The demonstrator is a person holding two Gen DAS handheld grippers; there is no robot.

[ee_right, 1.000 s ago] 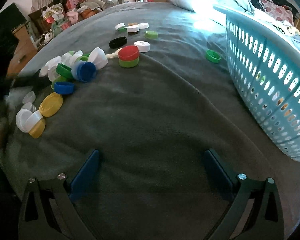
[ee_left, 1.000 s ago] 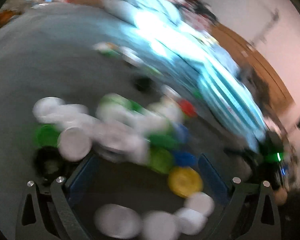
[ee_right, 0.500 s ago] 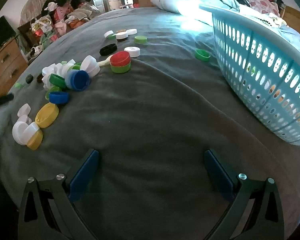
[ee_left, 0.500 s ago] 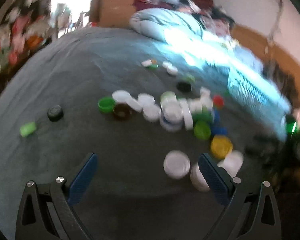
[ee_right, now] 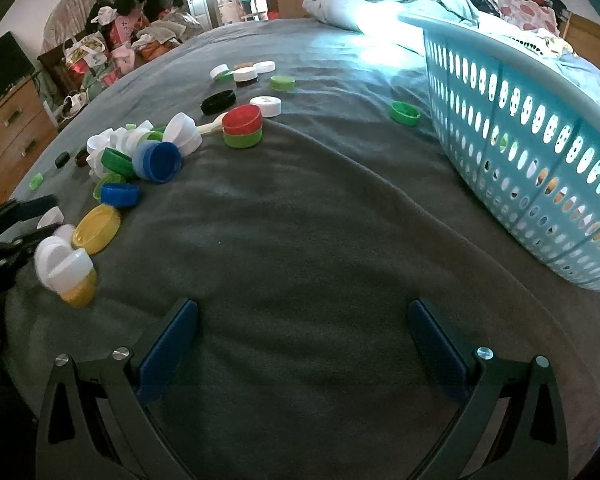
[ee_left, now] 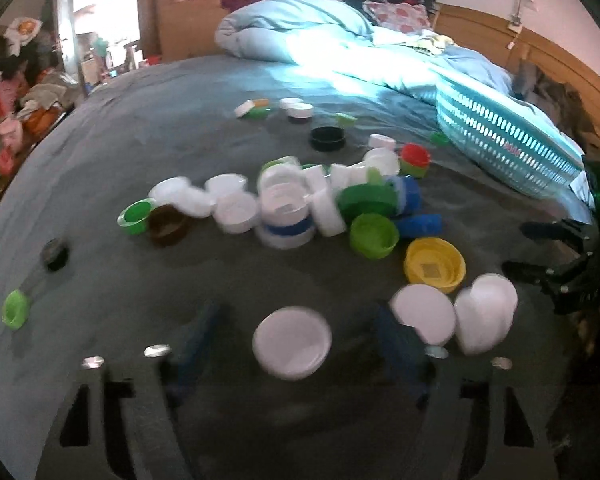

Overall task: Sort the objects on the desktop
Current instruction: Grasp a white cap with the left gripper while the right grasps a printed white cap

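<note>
Left gripper (ee_left: 296,344) had just been closing, jaws half apart around a flat white lid (ee_left: 292,342) (not yet pinched) on the grey blanket (ee_left: 140,152). Beyond, right gripper (ee_right: 302,340) hung wide open, empty, farther from it.

Scattered bottle caps (ee_right: 148,160) on grey blanket (ee_right: 300,220), teal basket (ee_right: 532,148) right

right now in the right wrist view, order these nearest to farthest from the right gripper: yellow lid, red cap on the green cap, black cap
1. yellow lid, low on the left, closest to the right gripper.
2. red cap stacked on a green cap, mid blanket, left of centre.
3. black cap, just beyond the red one, farther back left.
</note>
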